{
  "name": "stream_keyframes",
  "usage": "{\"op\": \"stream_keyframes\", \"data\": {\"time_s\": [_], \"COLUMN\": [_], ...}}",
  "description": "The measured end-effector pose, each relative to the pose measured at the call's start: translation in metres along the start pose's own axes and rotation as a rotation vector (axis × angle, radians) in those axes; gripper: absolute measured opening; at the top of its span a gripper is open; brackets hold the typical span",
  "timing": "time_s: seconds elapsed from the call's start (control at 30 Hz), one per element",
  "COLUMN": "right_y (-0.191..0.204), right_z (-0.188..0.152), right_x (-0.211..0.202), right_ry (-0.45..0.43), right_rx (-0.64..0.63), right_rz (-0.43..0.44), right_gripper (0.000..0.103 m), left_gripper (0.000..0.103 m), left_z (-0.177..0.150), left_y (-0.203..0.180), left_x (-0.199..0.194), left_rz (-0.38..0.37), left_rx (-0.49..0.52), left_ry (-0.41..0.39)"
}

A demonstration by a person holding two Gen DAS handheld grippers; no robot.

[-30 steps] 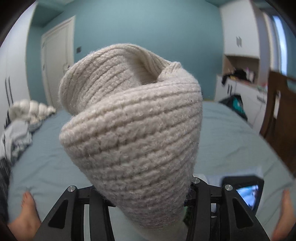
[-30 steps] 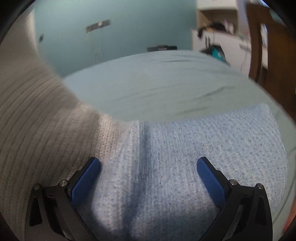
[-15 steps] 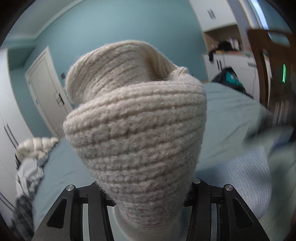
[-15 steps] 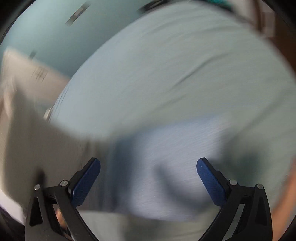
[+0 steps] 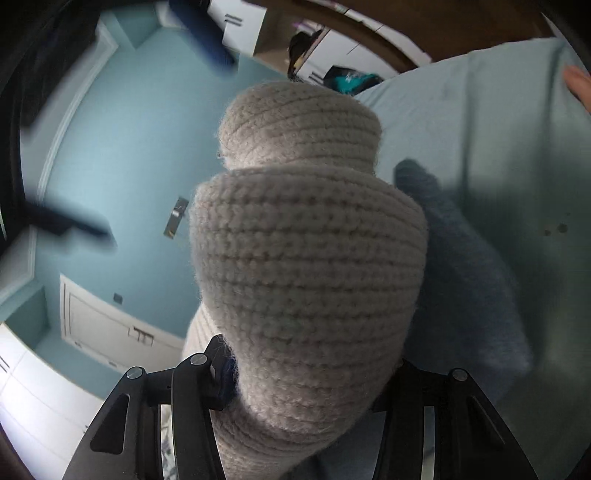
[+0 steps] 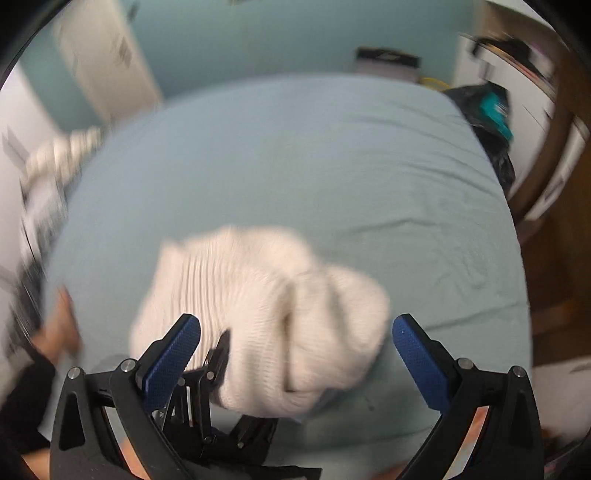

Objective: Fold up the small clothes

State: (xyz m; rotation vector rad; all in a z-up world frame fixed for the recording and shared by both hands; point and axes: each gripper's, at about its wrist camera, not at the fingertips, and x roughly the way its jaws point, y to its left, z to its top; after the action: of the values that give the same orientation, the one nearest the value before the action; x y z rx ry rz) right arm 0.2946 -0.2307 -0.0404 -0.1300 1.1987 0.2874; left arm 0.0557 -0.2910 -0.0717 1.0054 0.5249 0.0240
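Two knits (image 5: pixel 306 266), perhaps; one bed (image 6: pixel 295 155)

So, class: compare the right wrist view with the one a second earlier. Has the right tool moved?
Yes. It has lifted away from the bed: the sheet looks farther off, and the cream knit in the left tool now lies below it.

I see a bed (image 6: pixel 295 166) in a pale blue sheet, teal wall (image 6: pixel 258 33) at 12 o'clock, white door (image 6: pixel 103 59) at 10, dark bag (image 6: pixel 487 114) at 2.
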Motion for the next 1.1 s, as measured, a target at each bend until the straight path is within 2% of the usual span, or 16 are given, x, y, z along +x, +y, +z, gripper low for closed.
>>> {"op": "stream_keyframes", "data": {"time_s": [0.07,0.17,0.2,0.23,0.27,0.33,0.4,0.43,0.53,0.57,0.63,0.73,0.87,0.93,1.0,1.1], "right_y": [0.007,-0.007,-0.018,-0.035,-0.045,-0.068,-0.088,-0.1,-0.118,-0.122,-0.127,-0.132,-0.167,-0.181,-0.197,-0.218], "right_z": [-0.006,-0.004,0.0,0.0,0.014,0.014,0.013,0.01,-0.004,-0.009,-0.014,-0.025,-0.044,-0.06,-0.079,-0.099], "right_x": [0.021,0.054,0.058,0.064,0.072,0.08,0.088,0.093,0.099,0.097,0.089,0.072,0.055,0.051,0.059,0.078], "right_ry": [0.063,0.166,0.182,0.202,0.223,0.253,0.266,0.273,0.258,0.243,0.213,0.193,0.128,0.092,0.101,0.133], "right_rx": [-0.057,-0.078,-0.046,0.026,0.078,0.166,0.223,0.257,0.326,0.342,0.34,0.358,0.491,0.553,0.631,0.73], "right_rz": [-0.051,-0.108,-0.064,0.032,0.088,0.171,0.25,0.3,0.372,0.383,0.388,0.393,0.446,0.503,0.607,0.722], "right_gripper": [0.102,0.102,0.102,0.102,0.102,0.102,0.102,0.102,0.102,0.102,0.102,0.102,0.102,0.102,0.102,0.102], "left_gripper": [0.048,0.049,0.054,0.059,0.07,0.077,0.102,0.103,0.103,0.103,0.103,0.103,0.103,0.103,0.103,0.103], "left_z": [-0.004,-0.008,-0.012,-0.021,-0.025,-0.036,-0.051,-0.061,-0.076,-0.081,-0.083,-0.097,-0.124,-0.146,-0.166,-0.186], "left_y": [-0.006,-0.001,0.002,0.008,0.009,0.014,0.026,0.039,0.081,0.104,0.141,0.207,0.27,0.293,0.302,0.284], "left_x": [-0.006,-0.013,-0.014,-0.016,-0.021,-0.036,-0.053,-0.063,-0.07,-0.065,-0.043,0.008,0.057,0.076,0.094,0.128], "left_rz": [0.016,-0.01,-0.024,-0.031,-0.051,-0.094,-0.211,-0.319,-0.521,-0.574,-0.596,-0.567,-0.559,-0.665,-0.711,-0.739], "left_rx": [0.014,0.003,0.011,0.024,0.035,0.055,0.051,0.015,-0.103,-0.178,-0.284,-0.509,-0.765,-0.93,-1.046,-1.121], "left_ry": [-0.017,-0.052,-0.067,-0.097,-0.13,-0.213,-0.278,-0.313,-0.327,-0.302,-0.234,-0.062,0.101,0.12,0.169,0.368]}}
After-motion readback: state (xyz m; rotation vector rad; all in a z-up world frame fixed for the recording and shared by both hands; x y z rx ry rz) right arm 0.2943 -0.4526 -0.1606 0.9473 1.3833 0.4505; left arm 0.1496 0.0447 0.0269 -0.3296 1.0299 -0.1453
